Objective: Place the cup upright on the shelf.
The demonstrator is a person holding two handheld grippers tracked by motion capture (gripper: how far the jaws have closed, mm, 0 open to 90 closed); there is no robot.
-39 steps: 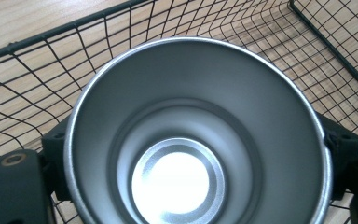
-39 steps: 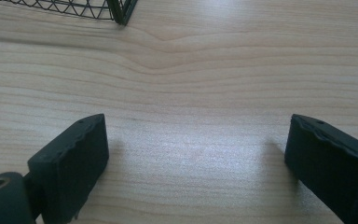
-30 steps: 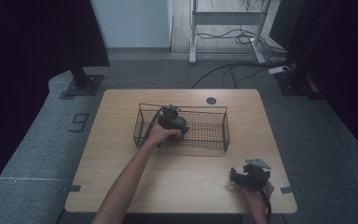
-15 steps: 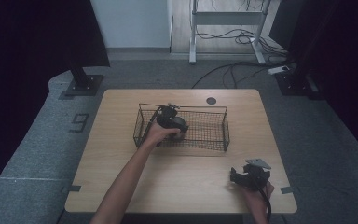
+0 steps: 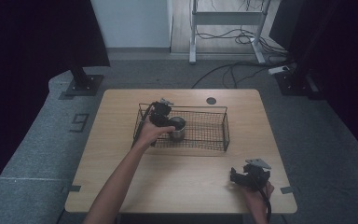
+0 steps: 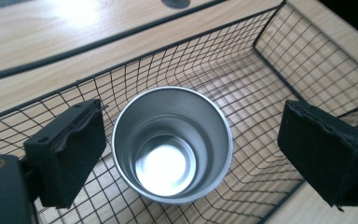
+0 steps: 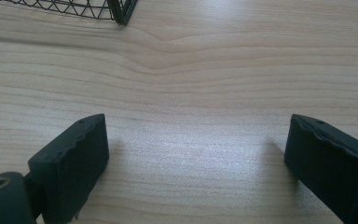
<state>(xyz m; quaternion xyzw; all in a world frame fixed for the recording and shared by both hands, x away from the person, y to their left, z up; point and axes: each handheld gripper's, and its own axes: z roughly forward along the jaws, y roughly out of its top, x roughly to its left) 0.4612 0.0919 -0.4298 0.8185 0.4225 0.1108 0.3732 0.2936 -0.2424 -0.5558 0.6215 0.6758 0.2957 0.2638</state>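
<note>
A shiny metal cup (image 5: pixel 178 129) stands upright inside the black wire basket (image 5: pixel 214 108) at mid-table. My left gripper (image 5: pixel 167 122) hovers just above and left of the cup. In the left gripper view the cup (image 6: pixel 168 163) sits below and between the pads (image 6: pixel 70 149), which do not touch it. The jaws of my left gripper (image 6: pixel 195 133) have just been opening, and it stands open. My right gripper (image 5: pixel 237 175) rests low over the table (image 5: pixel 186 182) near its front right edge. It is open, with bare wood between its jaws (image 7: pixel 196 149).
The basket wall (image 6: pixel 284 60) runs close around the cup, and its corner (image 7: pixel 121 11) shows ahead of the right gripper. A dark round grommet (image 5: pixel 210 100) sits in the tabletop behind the basket. Stands and cables stand on the floor beyond the table.
The left gripper has let go of the cup and risen, drifting left and away. The cup, earlier covered by the gripper, now shows standing in the basket. The right hand has not moved.
</note>
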